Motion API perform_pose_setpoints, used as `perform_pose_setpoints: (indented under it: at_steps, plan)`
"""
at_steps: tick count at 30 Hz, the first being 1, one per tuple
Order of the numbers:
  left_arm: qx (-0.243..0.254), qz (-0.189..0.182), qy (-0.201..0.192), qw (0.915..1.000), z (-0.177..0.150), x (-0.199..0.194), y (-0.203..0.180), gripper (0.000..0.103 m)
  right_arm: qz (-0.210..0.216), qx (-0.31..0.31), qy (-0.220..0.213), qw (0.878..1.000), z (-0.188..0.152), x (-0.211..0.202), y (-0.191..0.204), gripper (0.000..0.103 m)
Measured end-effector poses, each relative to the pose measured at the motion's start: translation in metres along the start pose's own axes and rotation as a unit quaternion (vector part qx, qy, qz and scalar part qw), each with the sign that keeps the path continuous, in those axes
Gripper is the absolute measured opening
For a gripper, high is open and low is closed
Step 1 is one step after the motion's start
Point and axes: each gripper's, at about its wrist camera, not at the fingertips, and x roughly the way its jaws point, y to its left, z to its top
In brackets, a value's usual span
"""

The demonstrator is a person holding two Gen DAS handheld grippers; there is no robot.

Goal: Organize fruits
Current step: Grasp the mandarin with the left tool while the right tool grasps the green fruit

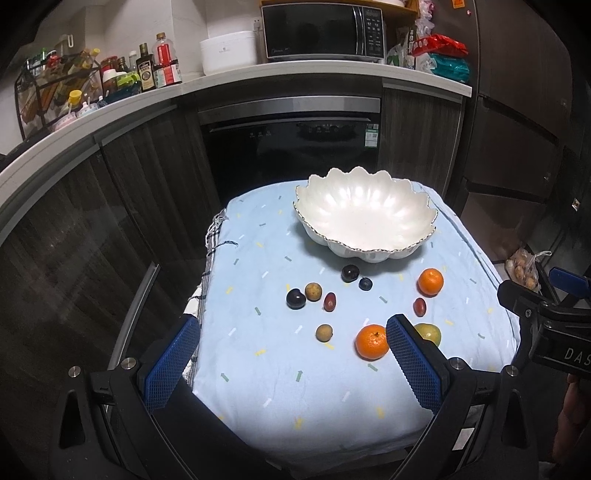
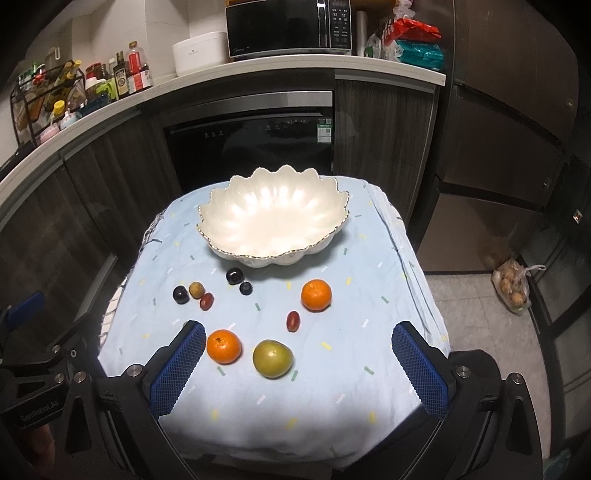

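Left wrist view: the left gripper (image 1: 291,341) hangs released, jaws wide, above the cloth-covered surface (image 1: 280,384). Scattered fruits lie on it: dark plum (image 1: 295,298), near orange (image 1: 372,342), green fruit (image 2: 273,358), far orange (image 2: 316,295). Behind them sits the empty white bowl (image 2: 273,221). The right gripper (image 2: 299,345) is also released, holding nothing.

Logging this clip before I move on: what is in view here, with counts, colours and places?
Bowl: 1, white, scalloped, empty, far end of table.
Tablecloth: 1, light blue, covering table.
Oranges: 2, orange, on cloth.
Green fruit: 1, near edge.
Small fruits: 7, dark, red or tan, before bowl.
Microwave: 1, black, on counter.
Bottles: several, counter left.
Left gripper: open, empty.
Right gripper: open, empty.
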Motion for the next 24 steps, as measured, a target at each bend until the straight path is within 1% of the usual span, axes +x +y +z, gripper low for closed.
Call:
perform_pose_setpoints:
  at_steps: [6, 14, 24]
  plan:
    - [0.009, -0.013, 0.011, 0.9998, 0.001, 0.012, -0.004, 0.103, -0.001, 0.002, 0.016, 1.0, 0.001, 0.013, -0.001, 0.103]
    - [0.021, -0.027, 0.022, 0.9992, 0.002, 0.028, -0.011, 0.103, -0.006, 0.002, 0.025, 1.0, 0.001, 0.027, -0.004, 0.102]
    - [0.031, -0.044, 0.04, 0.9977, -0.005, 0.056, -0.018, 0.102, 0.0, -0.029, 0.037, 0.999, -0.004, 0.049, 0.007, 0.102]
